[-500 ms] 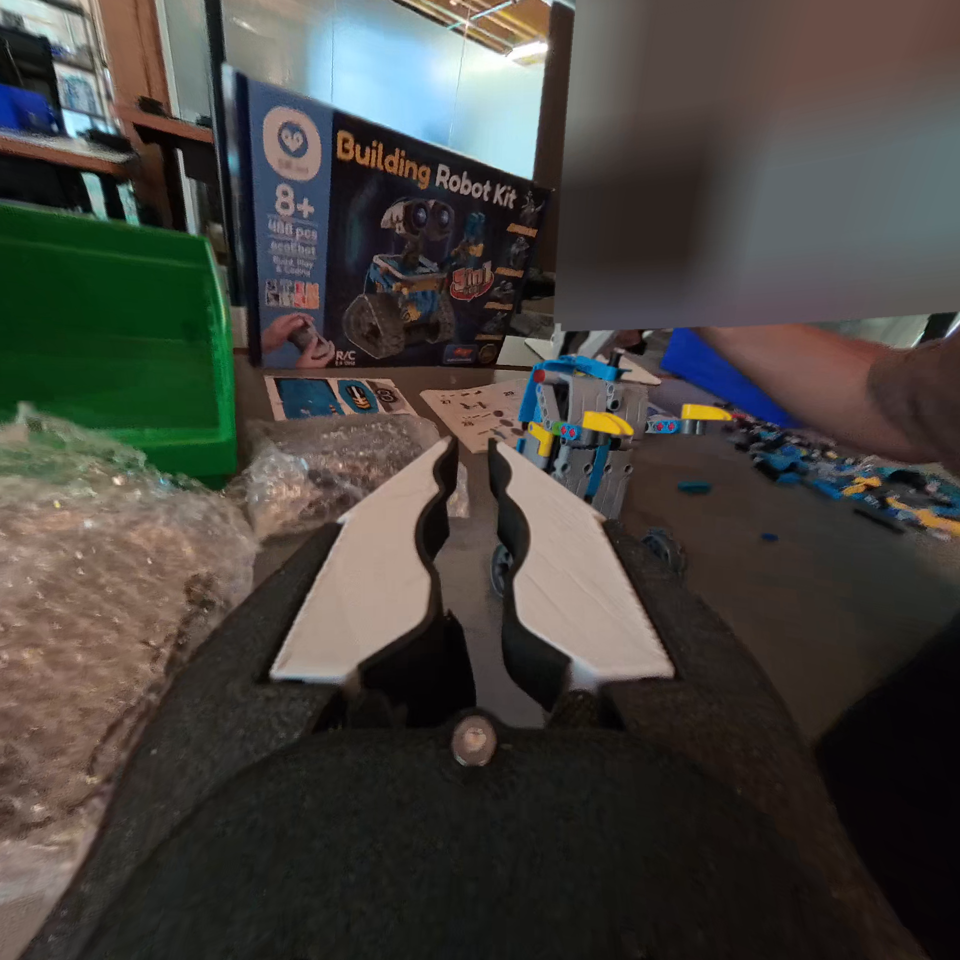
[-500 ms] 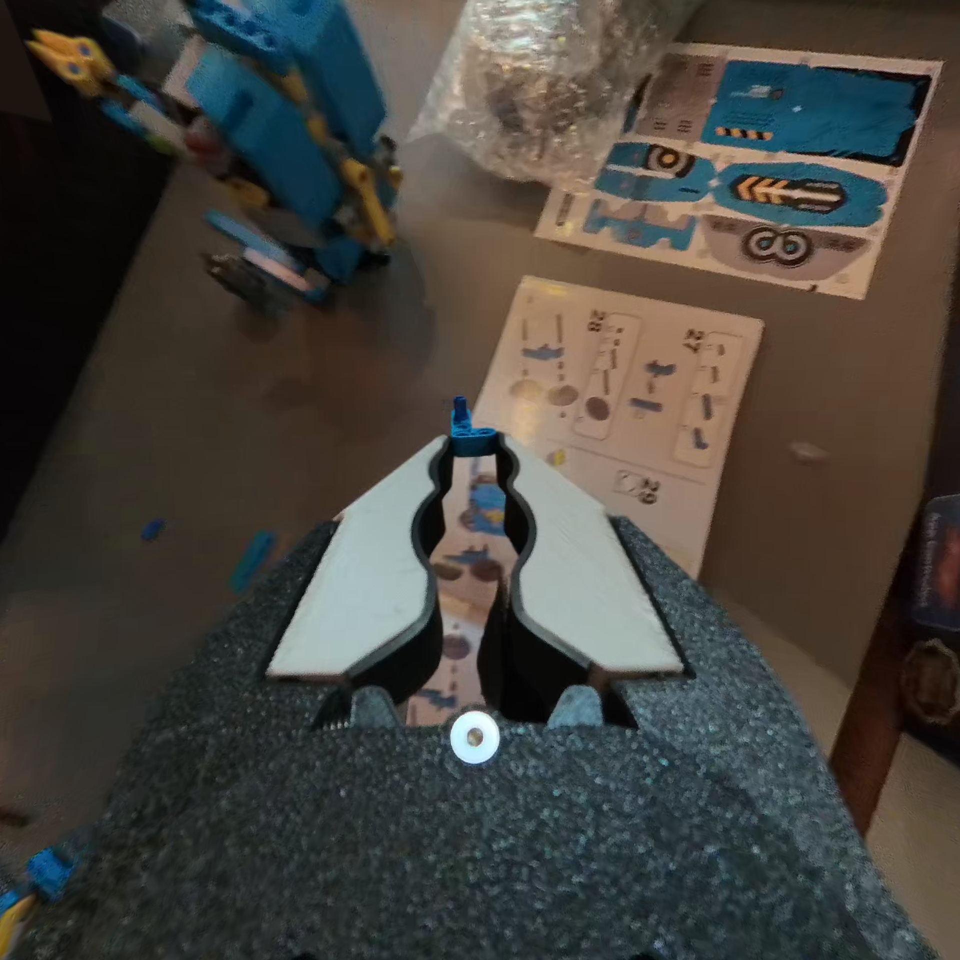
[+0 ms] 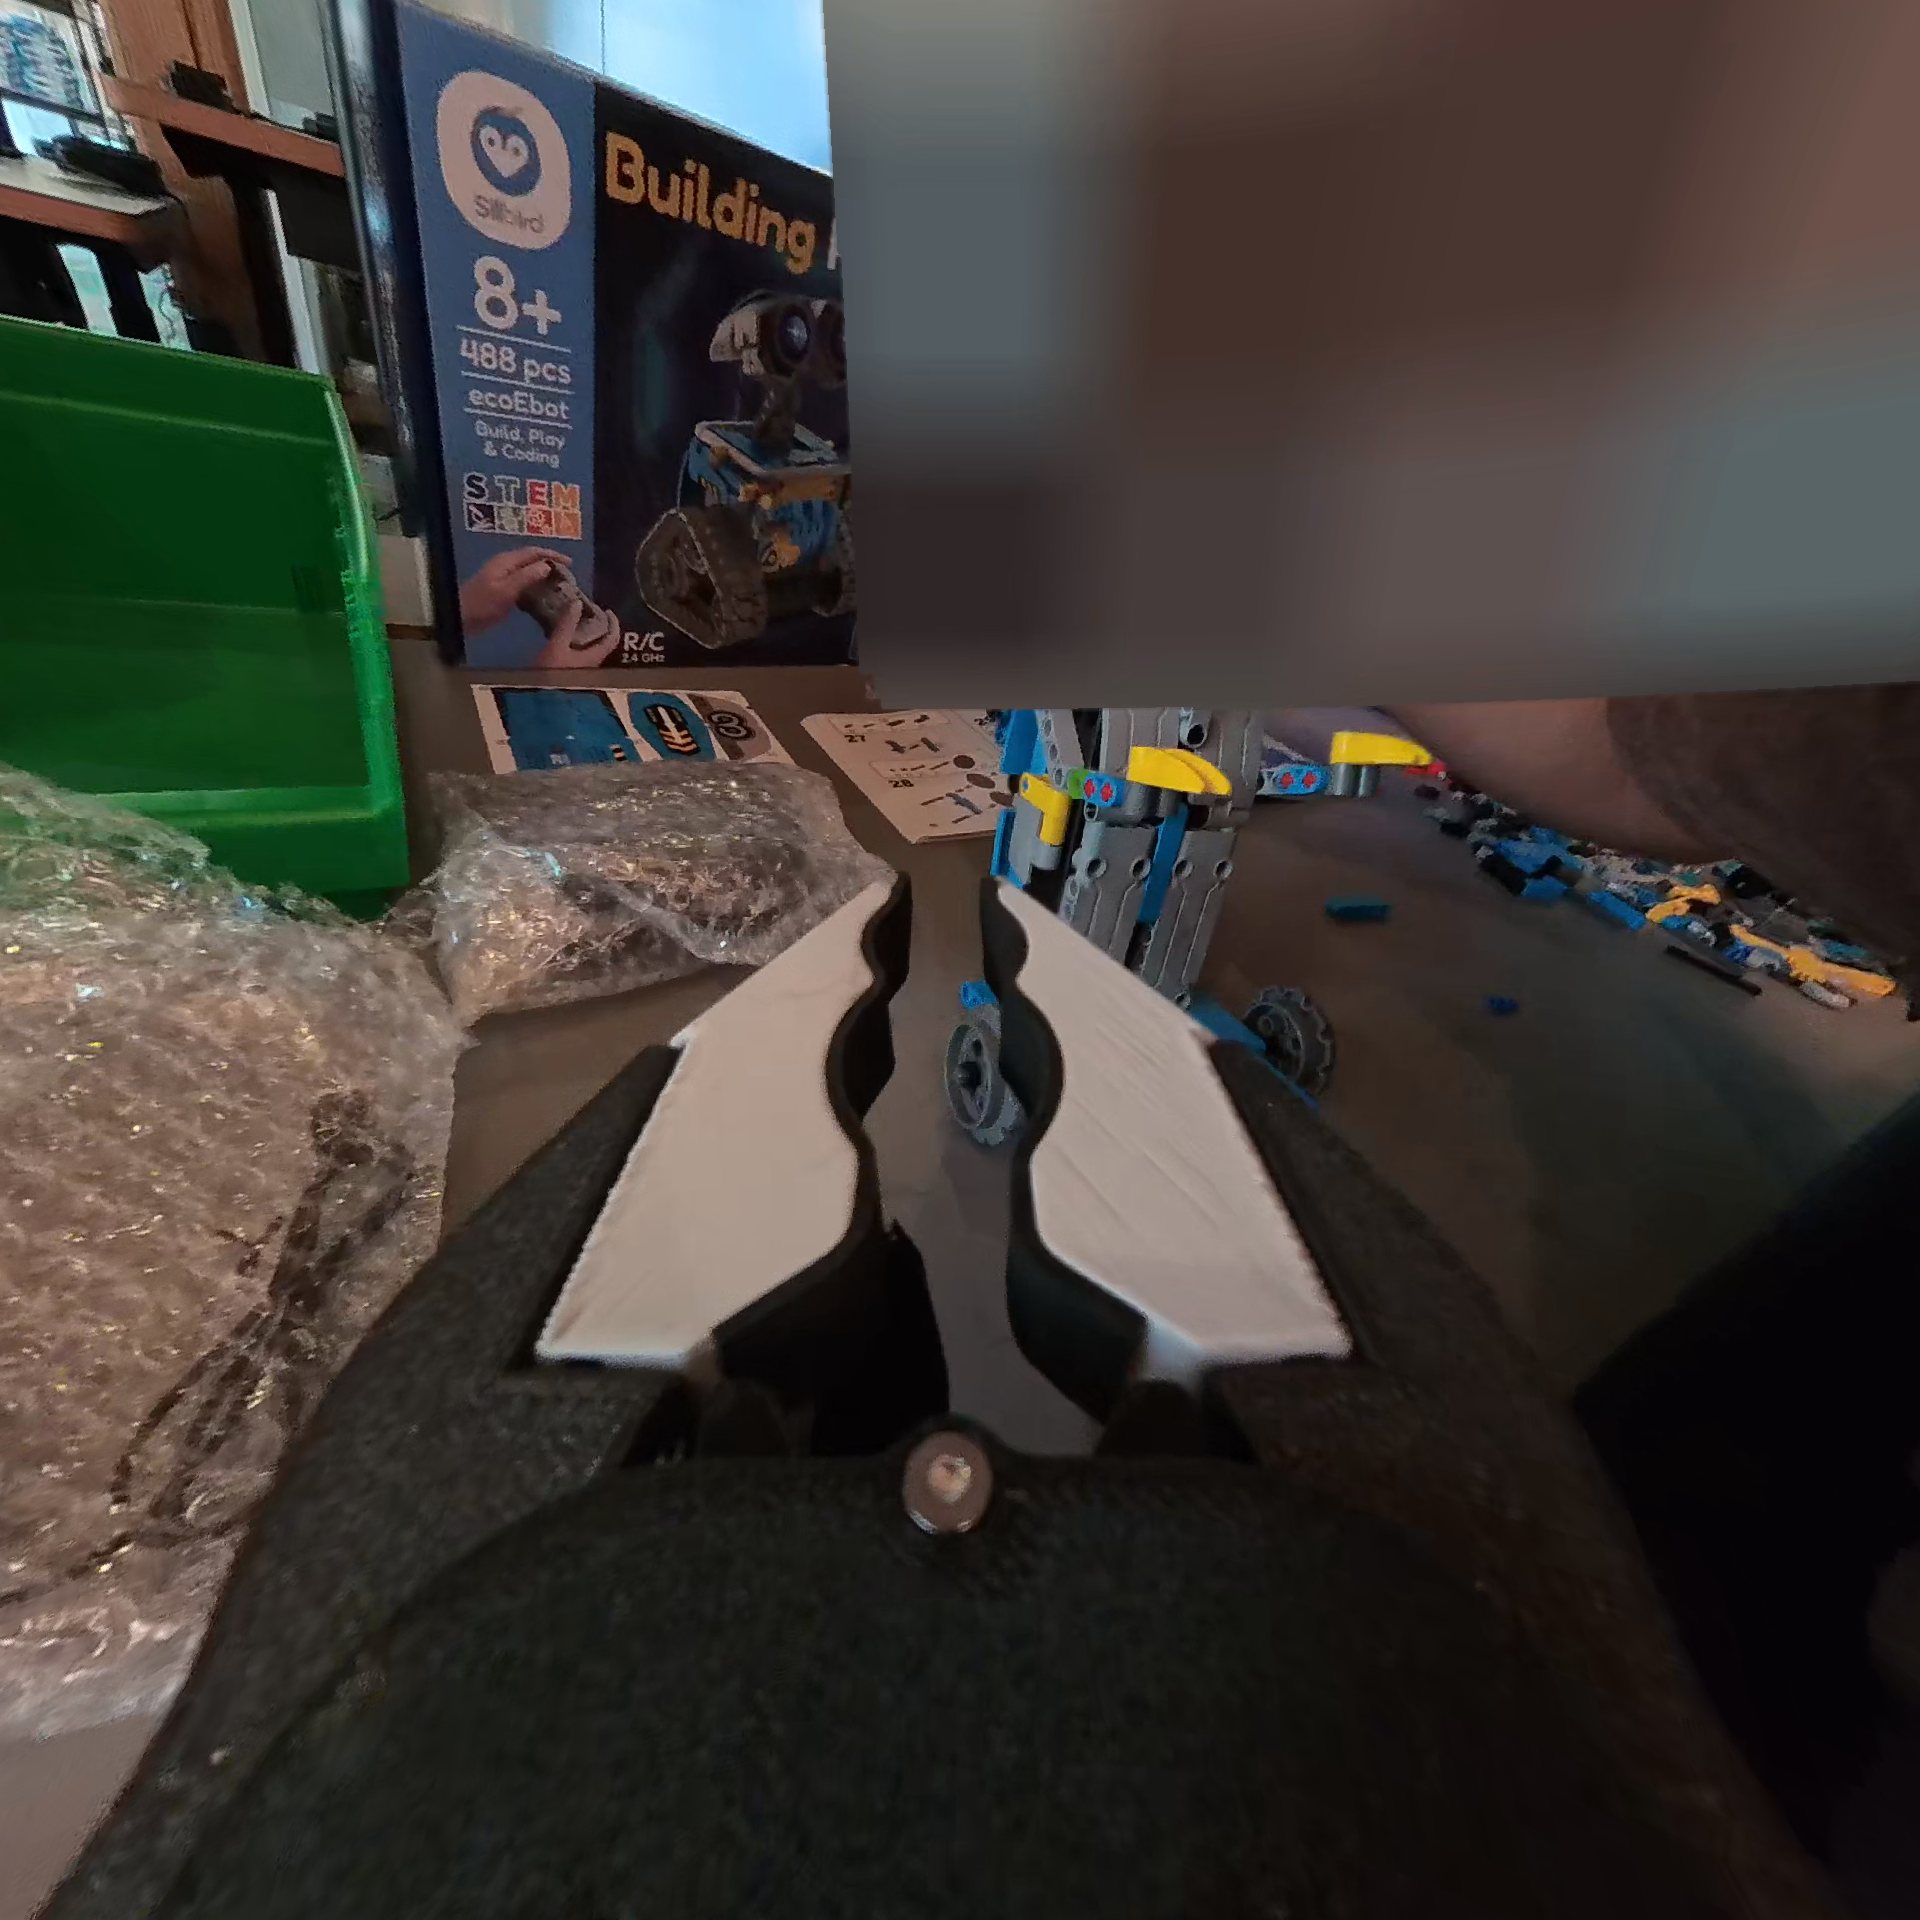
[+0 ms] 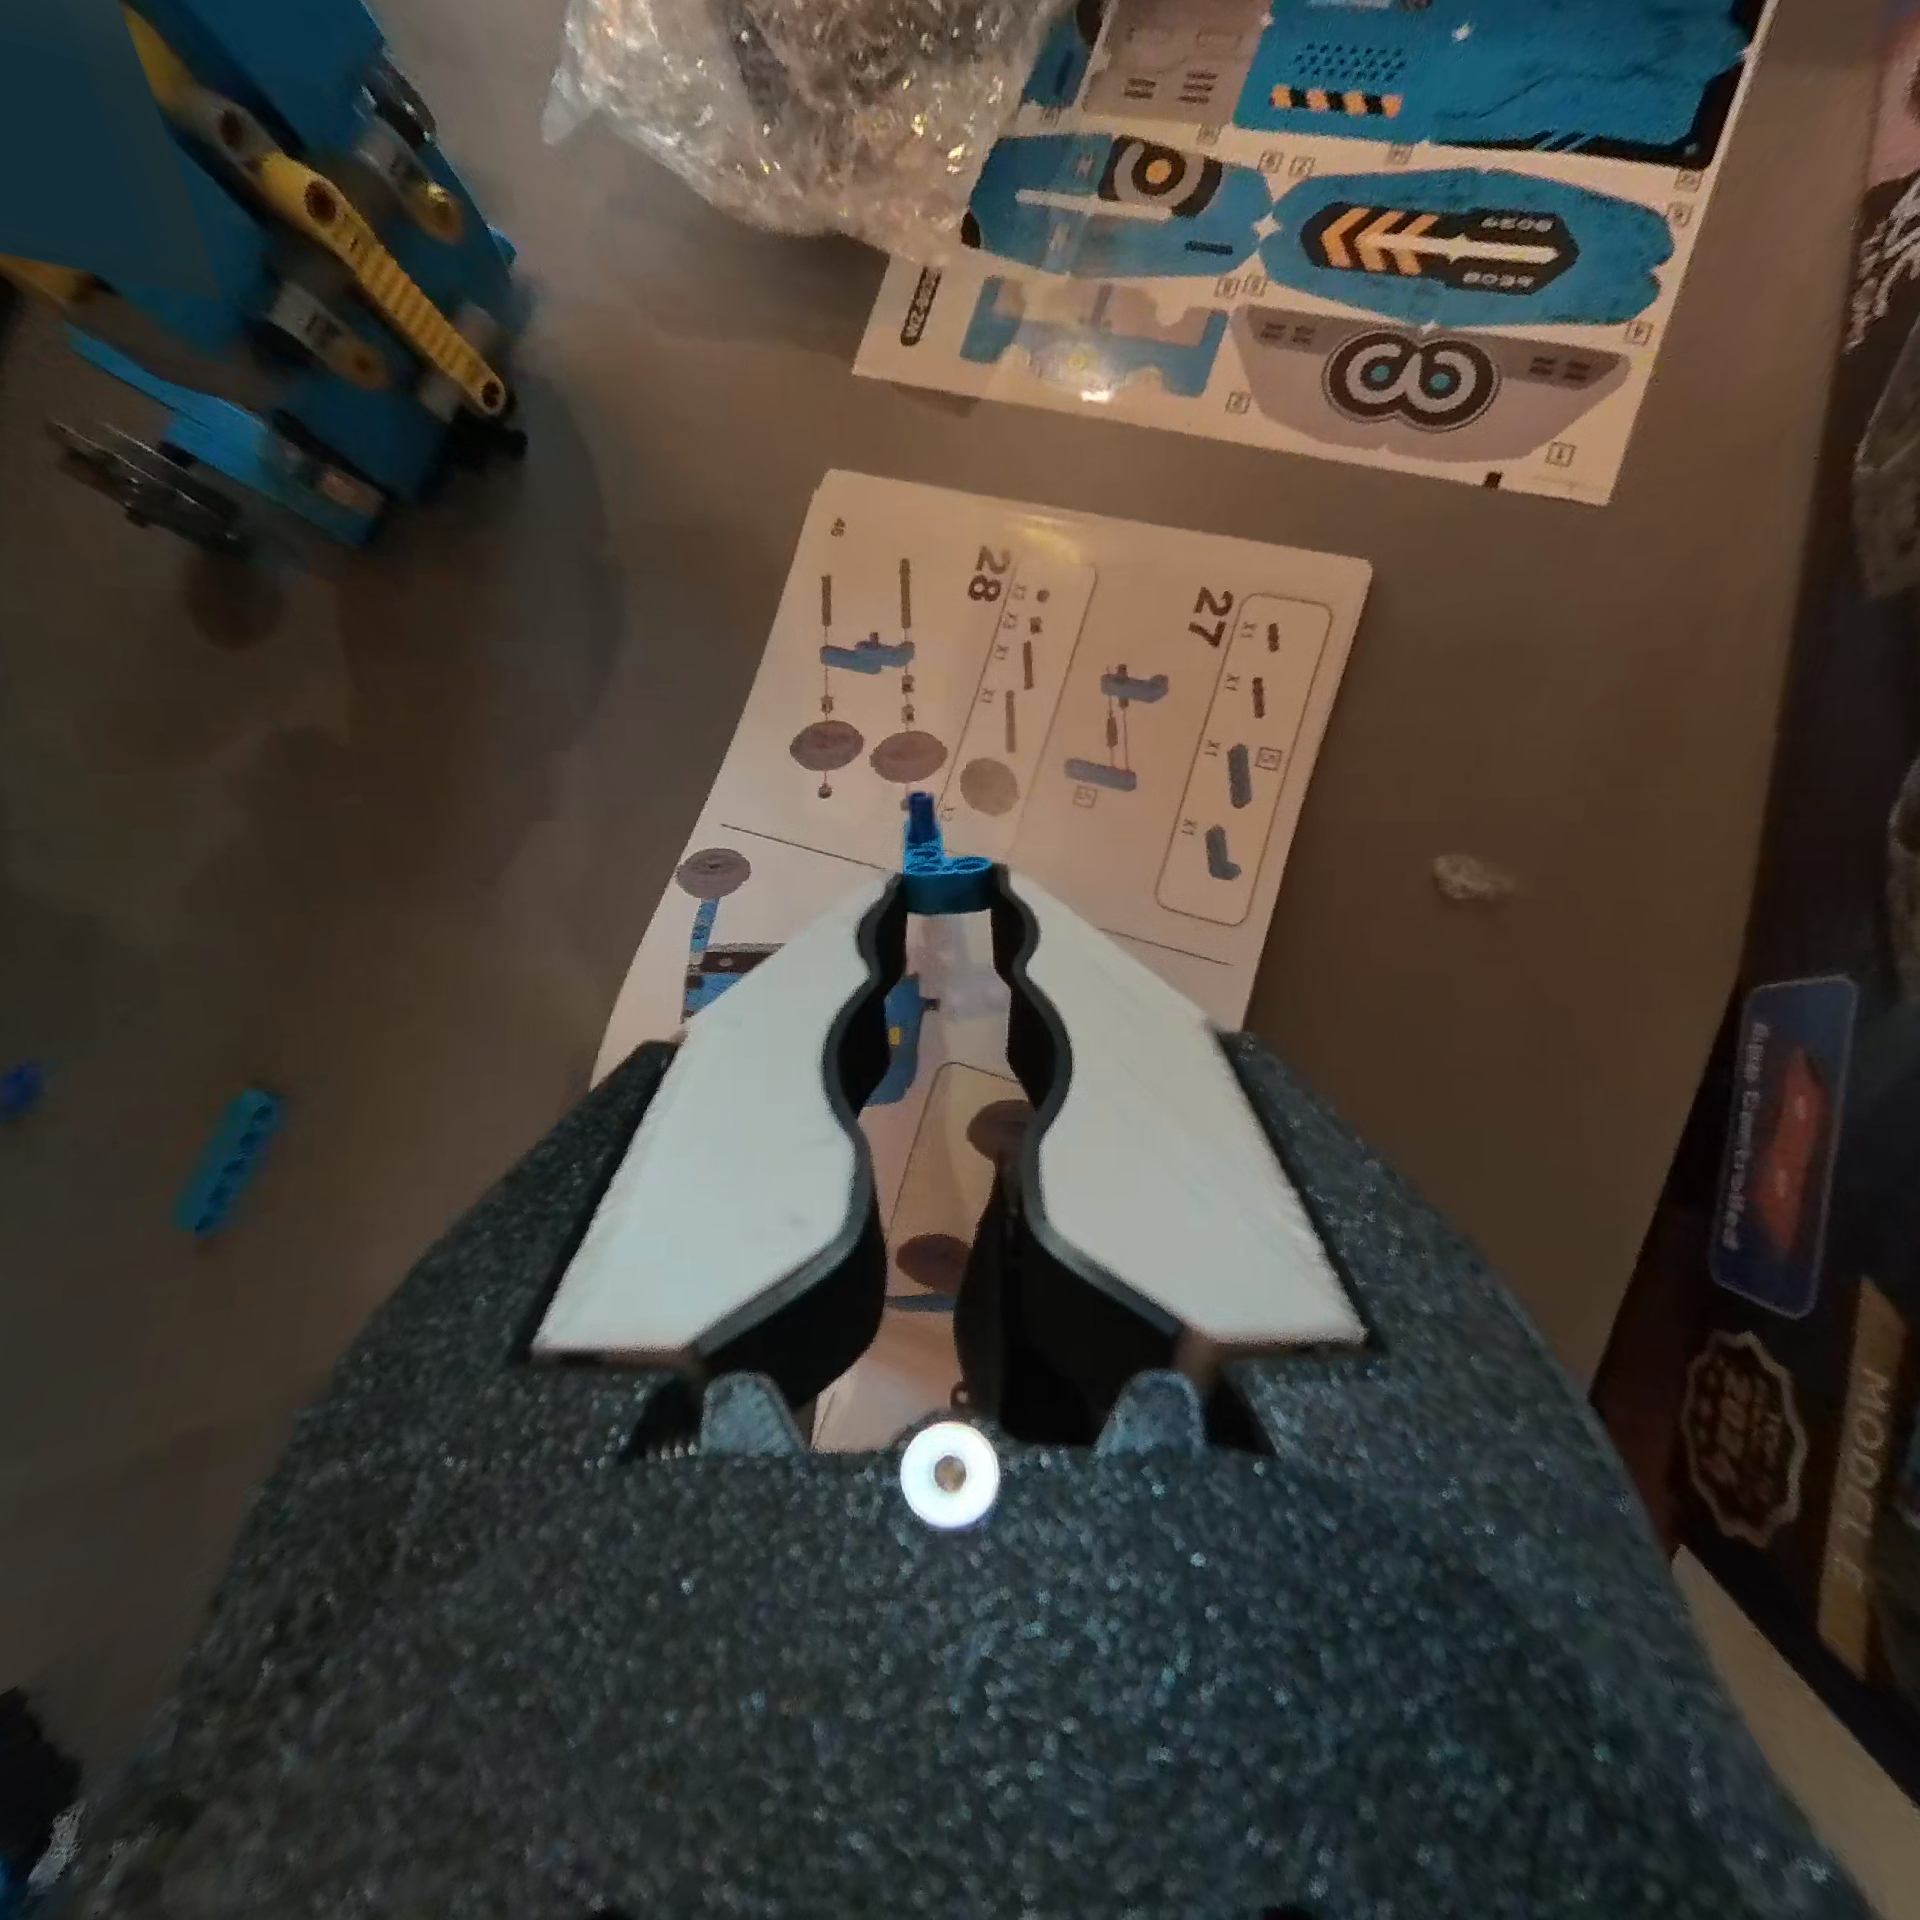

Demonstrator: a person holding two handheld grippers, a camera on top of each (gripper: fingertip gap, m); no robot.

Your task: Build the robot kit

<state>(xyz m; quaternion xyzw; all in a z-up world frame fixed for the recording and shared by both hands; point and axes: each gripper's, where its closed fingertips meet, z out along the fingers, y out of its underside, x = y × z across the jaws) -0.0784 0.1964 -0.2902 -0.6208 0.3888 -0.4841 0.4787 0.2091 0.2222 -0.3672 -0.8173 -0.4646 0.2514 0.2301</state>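
While the right hand-held gripper (image 4: pixel 943 883) pinches a small blue brick (image 4: pixel 940 871) above the instruction sheet (image 4: pixel 1091 665), the left hand-held gripper (image 3: pixel 943 902) gapes empty near the toy robot (image 3: pixel 1132 831).

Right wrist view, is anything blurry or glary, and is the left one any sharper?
Right wrist view: the blue model at upper left is smeared, glare patches sit on the sticker sheet, and the small blue piece in the right claw stays sharp. Left wrist view: sharper, edges bowed.

Crinkly glossy bubble wrap (image 3: pixel 634 862) at ten o'clock; matt paper instruction sheet (image 4: pixel 1049 727); green bin (image 3: pixel 187 613), seemingly smooth plastic.
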